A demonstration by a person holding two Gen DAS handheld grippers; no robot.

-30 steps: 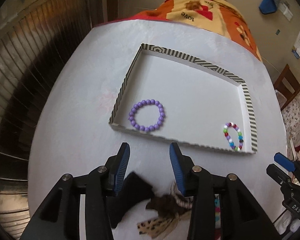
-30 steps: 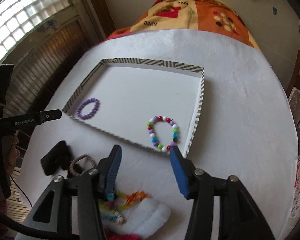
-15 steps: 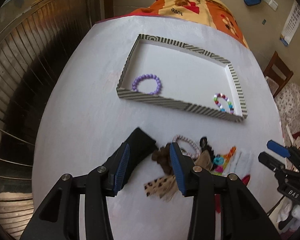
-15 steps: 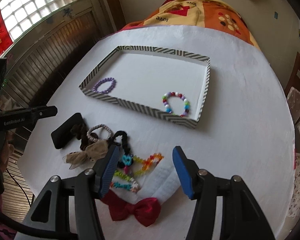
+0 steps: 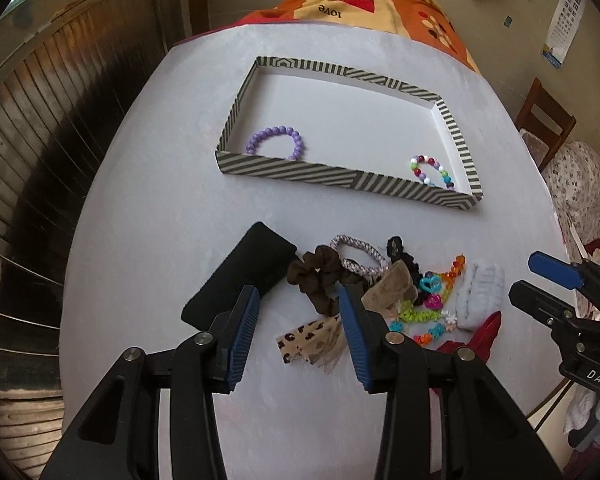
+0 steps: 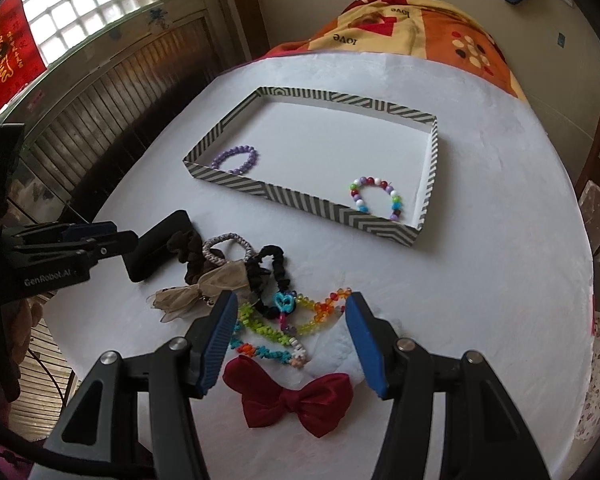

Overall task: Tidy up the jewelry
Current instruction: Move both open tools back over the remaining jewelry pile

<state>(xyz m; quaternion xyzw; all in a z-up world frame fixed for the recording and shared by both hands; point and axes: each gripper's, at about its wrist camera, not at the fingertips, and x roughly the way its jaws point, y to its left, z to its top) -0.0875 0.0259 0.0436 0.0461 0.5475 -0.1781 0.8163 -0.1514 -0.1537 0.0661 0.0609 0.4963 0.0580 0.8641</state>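
Both tools have drawn back from the striped tray, so the loose heap now fills the lower frame. The left tool (image 5: 296,322) and right tool (image 6: 288,320) hang empty, jaws fairly wide, likely choosing a piece. Nearest lies a dark red satin bow (image 6: 296,400), then a multicoloured plastic bead chain (image 6: 300,320) on the white worktop (image 6: 480,280). Farther up, the black-and-white striped cardboard tray (image 6: 300,200) holds a purple bead bracelet (image 6: 236,160) and a multicoloured bead bracelet (image 6: 376,196), probably already sorted.
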